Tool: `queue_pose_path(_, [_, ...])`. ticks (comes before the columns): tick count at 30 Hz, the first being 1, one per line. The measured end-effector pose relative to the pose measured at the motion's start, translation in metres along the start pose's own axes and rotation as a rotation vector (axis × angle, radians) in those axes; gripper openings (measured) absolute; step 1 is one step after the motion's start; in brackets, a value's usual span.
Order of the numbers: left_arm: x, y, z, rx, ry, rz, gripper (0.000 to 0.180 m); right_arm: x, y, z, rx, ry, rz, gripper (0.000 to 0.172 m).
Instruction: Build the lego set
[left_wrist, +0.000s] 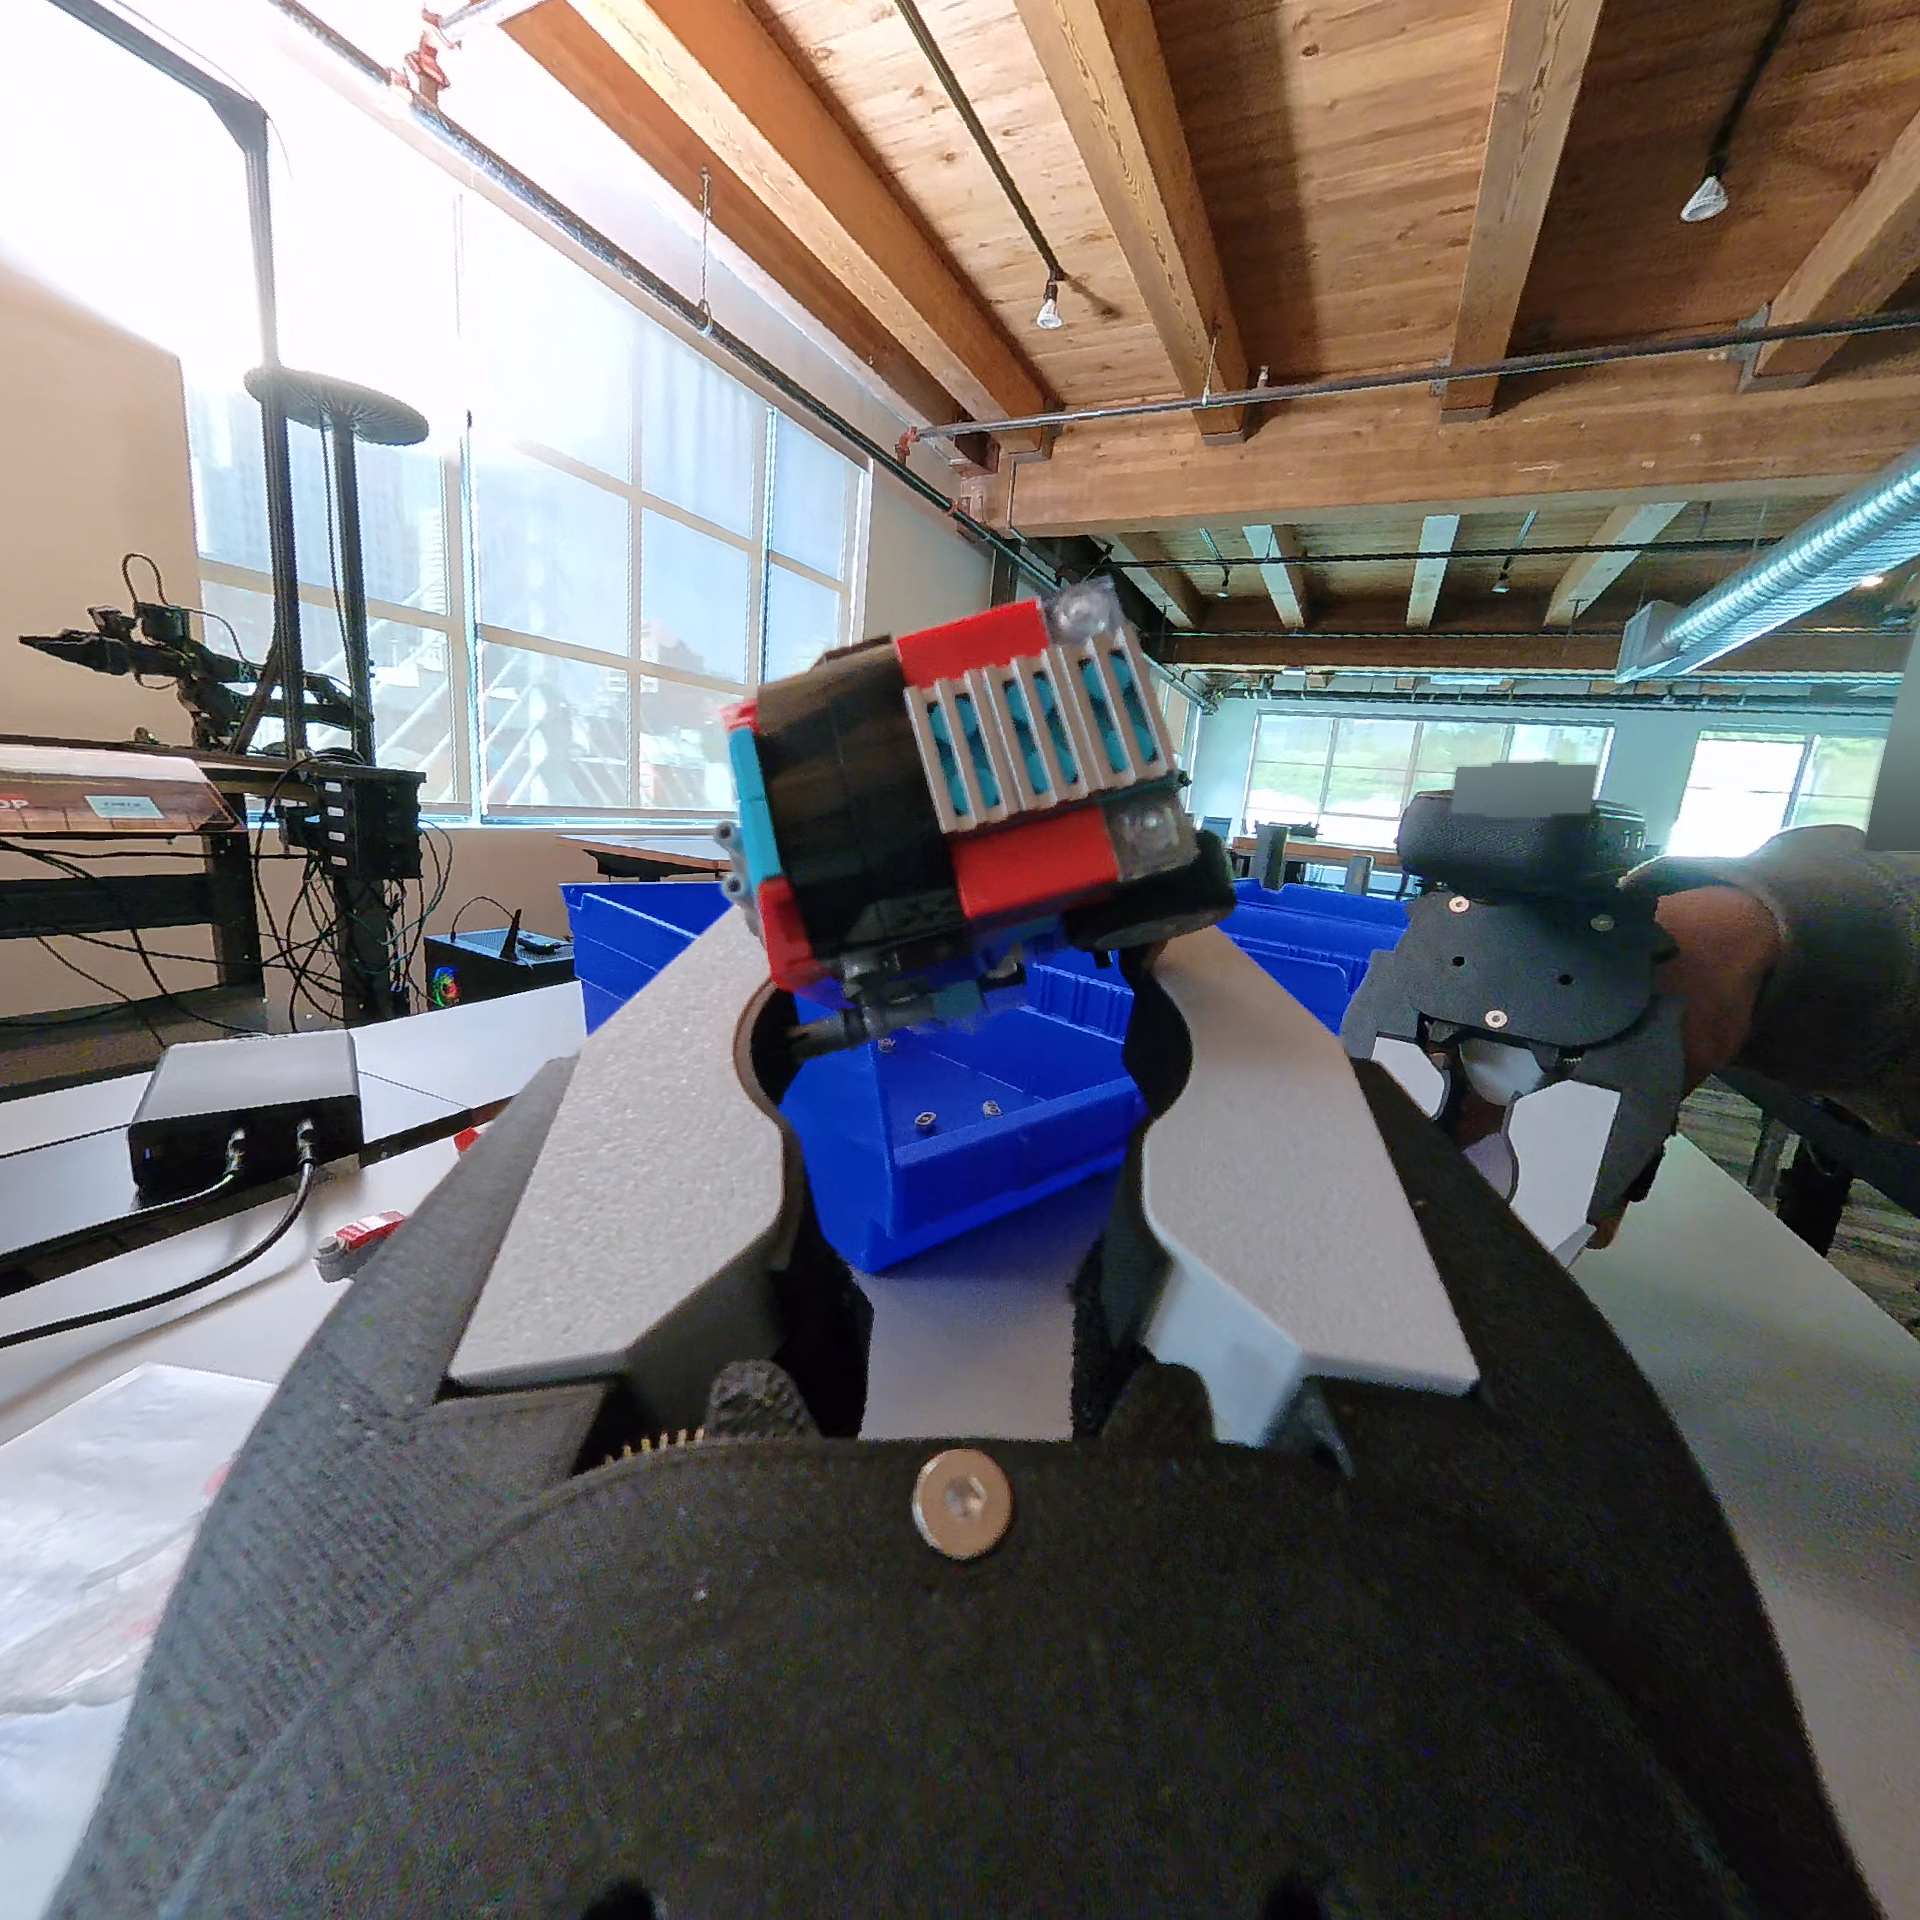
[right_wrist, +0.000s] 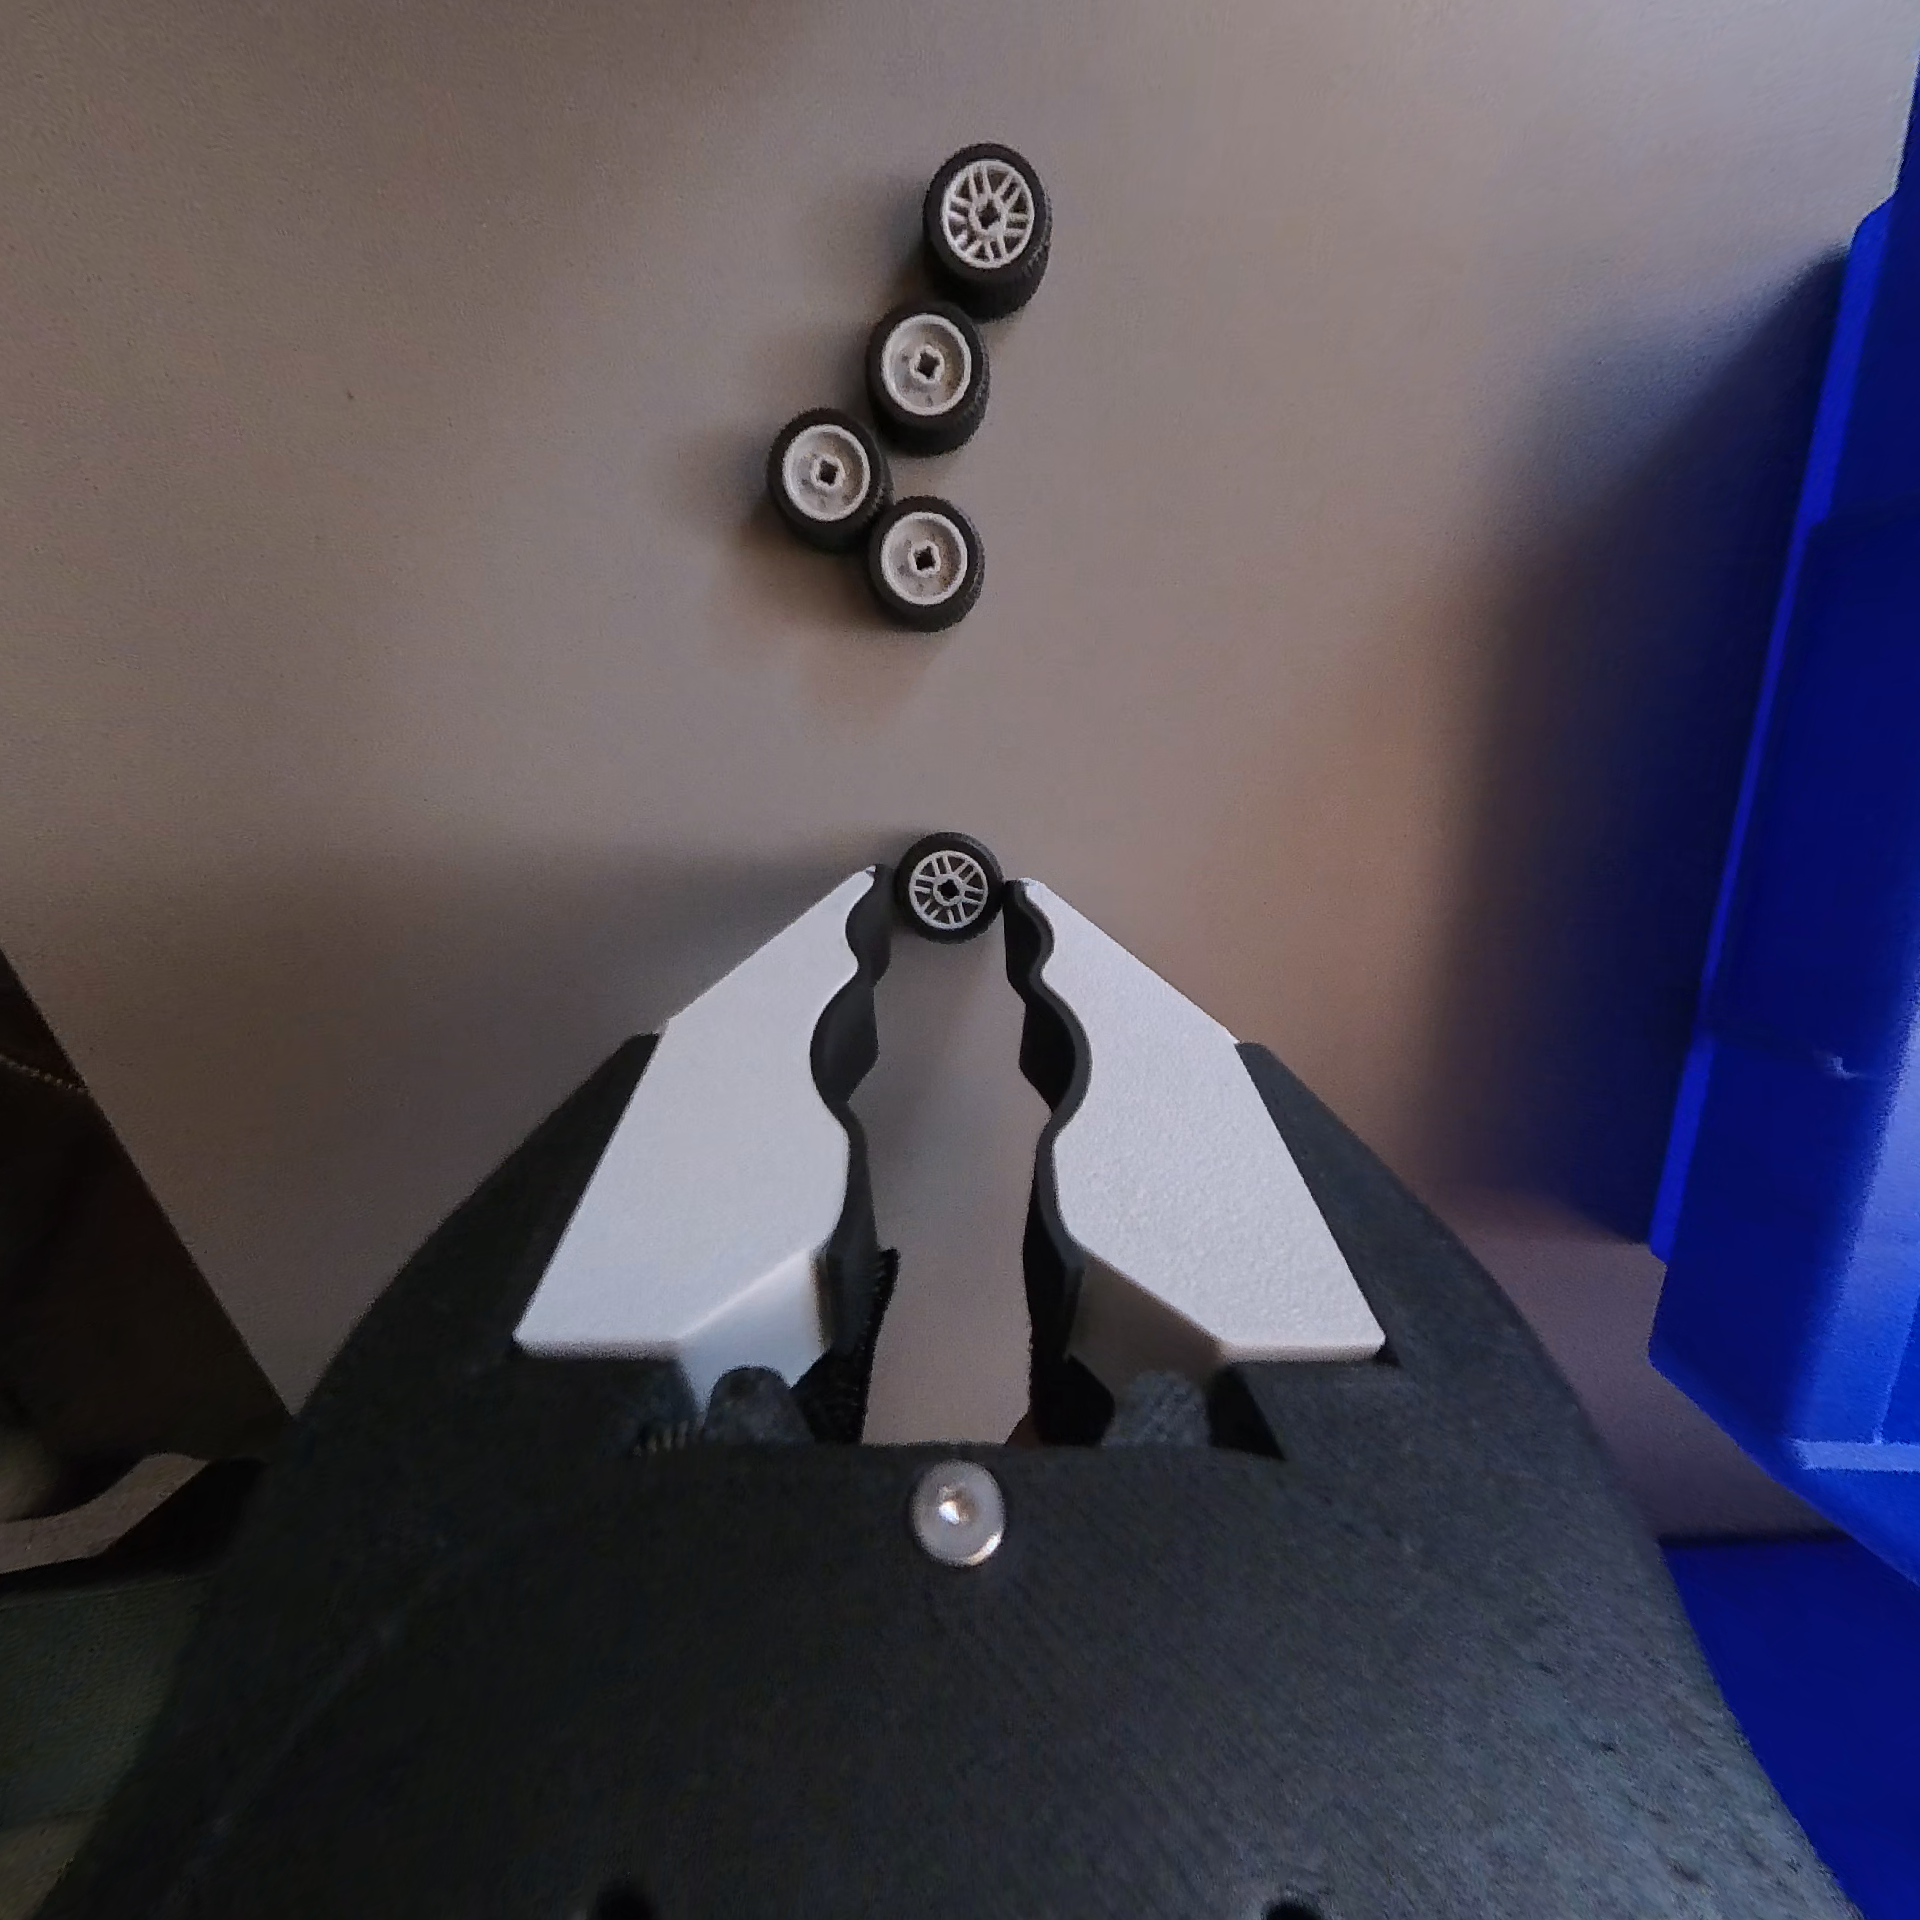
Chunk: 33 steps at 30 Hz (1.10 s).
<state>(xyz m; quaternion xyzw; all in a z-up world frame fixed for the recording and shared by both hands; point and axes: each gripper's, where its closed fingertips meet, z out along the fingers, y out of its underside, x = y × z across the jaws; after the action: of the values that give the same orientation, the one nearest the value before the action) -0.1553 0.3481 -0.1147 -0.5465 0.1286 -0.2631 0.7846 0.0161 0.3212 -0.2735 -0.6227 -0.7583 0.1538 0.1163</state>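
Up close, the left claw (left_wrist: 961, 935) stands wide, its 2 pale, grainy fingers (left_wrist: 665, 1091) clamped on a blocky toy vehicle (left_wrist: 956, 800) of red, black and teal bricks with a ribbed grey grille and clear studs. The vehicle is tilted, nose upward, raised above the tabletop (left_wrist: 436, 1049) with a black rubber tyre against the right fingertip. Behind it sit glossy blue plastic bins (left_wrist: 935, 1164), and toward the tabletop's left edge rests a black box (left_wrist: 249, 1101) with 2 cables plugged in. This claw points forward and slightly upward toward the room's windows.

The right claw (right_wrist: 948, 894) is narrowed to a small gap, its wavy black pads (right_wrist: 1039, 977) pressed on both sides of a small wheel (right_wrist: 948, 885), a black tyre round a grey spoked hub, pinched at the very fingertips. This claw looks straight down at the smooth grey tabletop (right_wrist: 416, 520). Farther along it lie 4 loose wheels (right_wrist: 914, 384) in a cluster, flat on their sides: 1 spoked, 3 with plain grey hubs. A blue bin wall (right_wrist: 1787, 935) runs down the right edge. In the left wrist view, a sleeved hand (left_wrist: 1766, 956) holds the right claw pointing downward.
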Motion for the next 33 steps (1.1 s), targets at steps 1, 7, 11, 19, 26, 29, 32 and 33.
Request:
queue_pose_path(1, [0.001, 0.0, 0.0, 0.0, 0.002, 0.0, 0.062, 0.0, 0.0, 0.0, -0.004, 0.002, -0.003, 0.022])
queue_pose_path(7, [0.009, 0.0, 0.002, 0.002, 0.054, -0.009, 0.062, 0.009, -0.047, -0.042, 0.173, 0.026, -0.003, 0.022])
queue_pose_path(11, [0.025, 0.004, 0.004, -0.025, 0.146, -0.019, 0.061, 0.008, -0.122, -0.112, 0.416, 0.025, -0.092, 0.022])
queue_pose_path(19, [0.051, 0.018, 0.007, -0.12, 0.308, -0.1, 0.061, -0.004, -0.197, -0.128, 0.513, -0.134, -0.187, 0.022])
queue_pose_path(26, [0.062, 0.029, 0.009, -0.184, 0.366, -0.134, 0.061, 0.0, -0.204, -0.123, 0.582, -0.324, -0.099, 0.022])
queue_pose_path(29, [0.065, 0.03, 0.009, -0.192, 0.386, -0.146, 0.061, -0.002, -0.203, -0.122, 0.608, -0.397, -0.068, 0.022])
queue_pose_path(32, [0.068, 0.03, 0.009, -0.196, 0.406, -0.154, 0.061, -0.003, -0.201, -0.118, 0.618, -0.457, -0.041, 0.021])
queue_pose_path(33, [0.069, 0.03, 0.008, -0.196, 0.412, -0.156, 0.062, -0.003, -0.2, -0.116, 0.616, -0.47, -0.034, 0.022])
